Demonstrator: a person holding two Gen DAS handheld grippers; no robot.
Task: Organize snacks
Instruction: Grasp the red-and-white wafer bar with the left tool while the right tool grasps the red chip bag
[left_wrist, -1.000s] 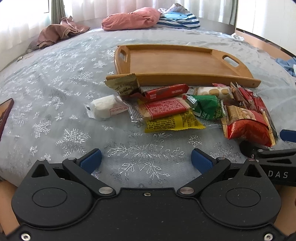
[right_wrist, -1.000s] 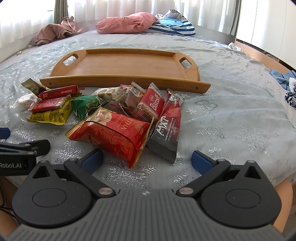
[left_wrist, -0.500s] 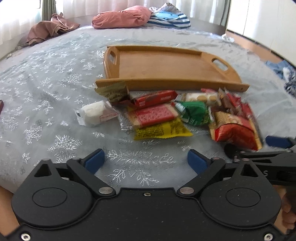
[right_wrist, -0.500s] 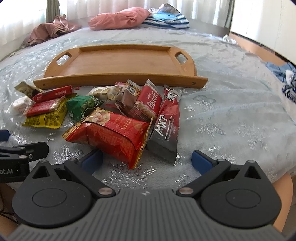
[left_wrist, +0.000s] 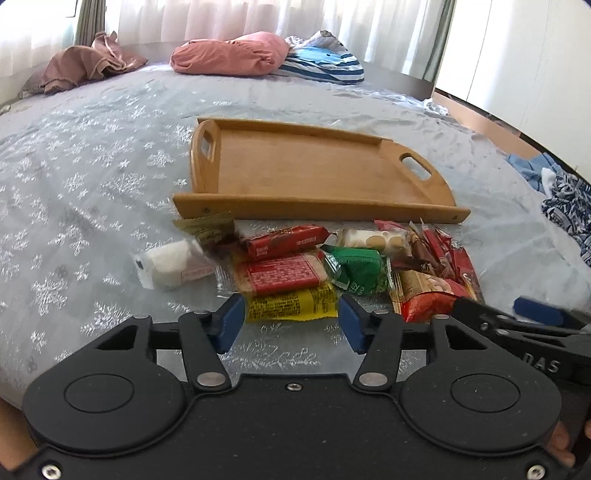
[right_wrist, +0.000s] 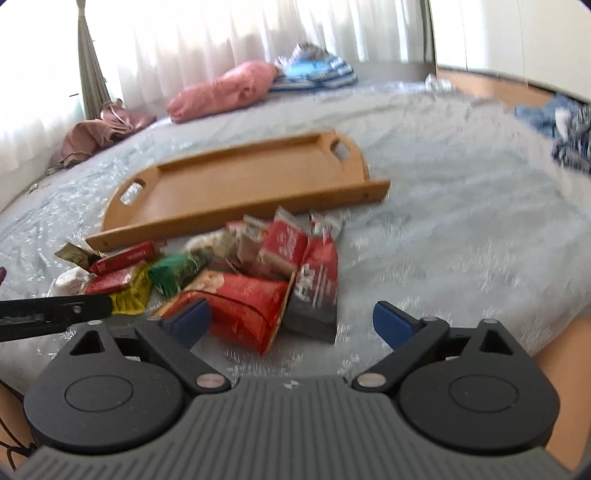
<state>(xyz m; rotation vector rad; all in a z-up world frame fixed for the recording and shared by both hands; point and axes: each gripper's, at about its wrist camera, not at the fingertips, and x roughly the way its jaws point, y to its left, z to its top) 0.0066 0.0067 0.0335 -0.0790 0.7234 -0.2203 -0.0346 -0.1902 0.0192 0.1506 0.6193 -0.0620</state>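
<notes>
On snowflake bedspread, one wooden tray, left tool closing on nothing, right tool spread.

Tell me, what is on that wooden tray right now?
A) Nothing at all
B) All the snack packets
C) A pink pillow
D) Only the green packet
A: the wooden tray shows only bare wood in both views, while the snack packets, the green one among them, lie on the bedspread in front of its near rim, and the pink pillow sits far behind it.
</notes>
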